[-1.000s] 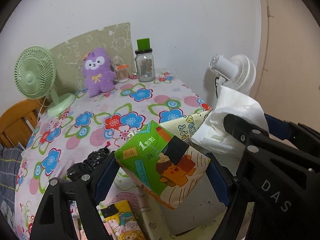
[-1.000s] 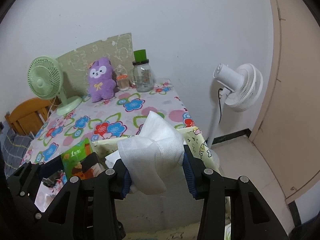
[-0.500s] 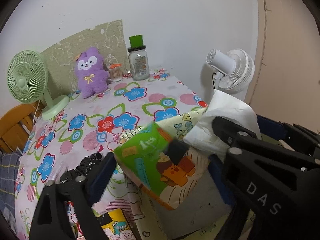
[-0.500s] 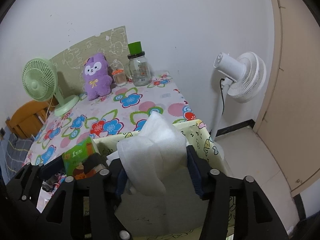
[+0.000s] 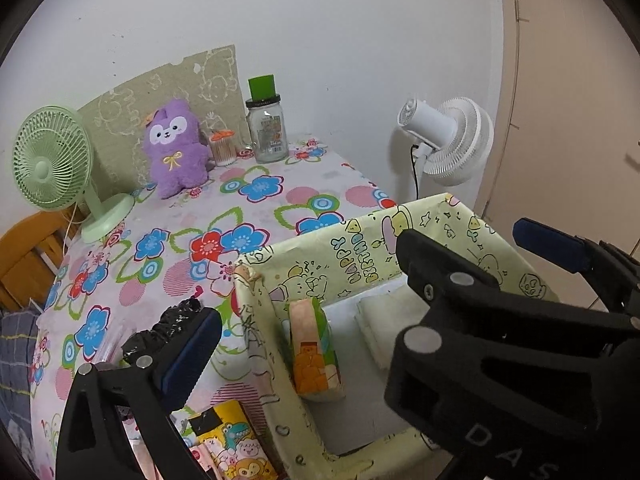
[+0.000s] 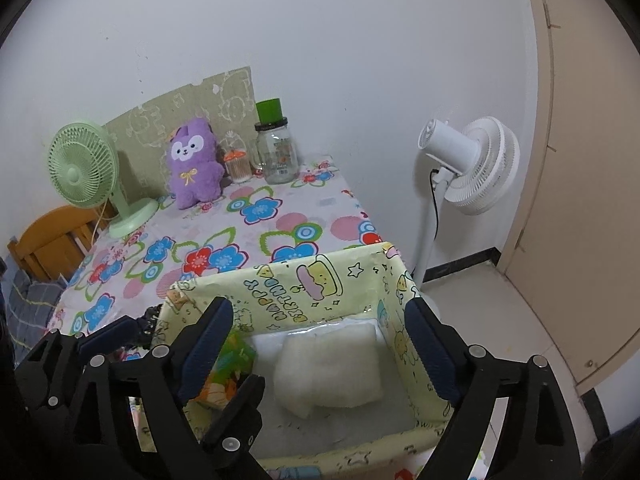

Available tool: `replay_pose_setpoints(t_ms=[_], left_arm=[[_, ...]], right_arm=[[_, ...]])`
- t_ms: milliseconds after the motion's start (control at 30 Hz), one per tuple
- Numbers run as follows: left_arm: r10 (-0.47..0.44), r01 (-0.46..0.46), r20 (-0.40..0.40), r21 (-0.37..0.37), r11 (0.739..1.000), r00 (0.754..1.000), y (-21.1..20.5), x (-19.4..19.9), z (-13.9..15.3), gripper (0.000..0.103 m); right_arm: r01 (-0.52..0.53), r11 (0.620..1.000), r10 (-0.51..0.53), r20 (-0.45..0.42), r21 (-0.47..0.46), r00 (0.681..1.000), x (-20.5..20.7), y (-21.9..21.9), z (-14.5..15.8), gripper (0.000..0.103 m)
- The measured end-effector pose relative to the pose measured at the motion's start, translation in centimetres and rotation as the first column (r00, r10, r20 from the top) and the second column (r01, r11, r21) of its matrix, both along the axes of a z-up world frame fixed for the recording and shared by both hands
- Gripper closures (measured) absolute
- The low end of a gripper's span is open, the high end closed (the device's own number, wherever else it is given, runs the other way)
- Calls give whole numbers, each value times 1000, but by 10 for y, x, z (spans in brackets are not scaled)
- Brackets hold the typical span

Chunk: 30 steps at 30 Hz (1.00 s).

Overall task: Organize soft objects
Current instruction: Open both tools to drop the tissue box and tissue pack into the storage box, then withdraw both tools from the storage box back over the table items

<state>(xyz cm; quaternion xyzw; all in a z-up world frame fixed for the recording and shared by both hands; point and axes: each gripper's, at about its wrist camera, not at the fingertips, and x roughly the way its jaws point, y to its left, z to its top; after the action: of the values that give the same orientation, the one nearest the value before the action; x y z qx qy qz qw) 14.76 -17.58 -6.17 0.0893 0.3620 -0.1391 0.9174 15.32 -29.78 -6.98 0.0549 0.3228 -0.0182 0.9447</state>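
Both grippers hang over the box (image 6: 280, 300), jaws spreading, empty: white pack (image 6: 328, 368) below the right gripper (image 6: 320, 344), green pack (image 5: 316, 352) below the left gripper (image 5: 304, 308).

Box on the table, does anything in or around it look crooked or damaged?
The green pack stands on end, leaning against the box's left wall, not flat like the white pack. The box's far left corner looks torn. Nothing spilled.

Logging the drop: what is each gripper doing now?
Left gripper: jaws opening, empty; green tissue pack lies in the yellow box.
Right gripper: jaws opening, empty; white padded bundle below.
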Motion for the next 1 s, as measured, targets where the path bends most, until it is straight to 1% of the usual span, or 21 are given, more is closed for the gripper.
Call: replay_pose_setpoints(t_ms=[300,700,1000], left_arm=[[9,-7,45,-27,1000,999,18,-21,16,0],[27,-23,87,-43,999,996,47,-48,29,0],[48,-42,113,-53,998,992,71,-67,32,0]], right_arm=[[-3,999,5,49,-37,999,-24,20,13,7],[-17,999,21,85,-37,996,-54,50,24,5],[-26,999,31,106,-43,994,-74,73,28,5]])
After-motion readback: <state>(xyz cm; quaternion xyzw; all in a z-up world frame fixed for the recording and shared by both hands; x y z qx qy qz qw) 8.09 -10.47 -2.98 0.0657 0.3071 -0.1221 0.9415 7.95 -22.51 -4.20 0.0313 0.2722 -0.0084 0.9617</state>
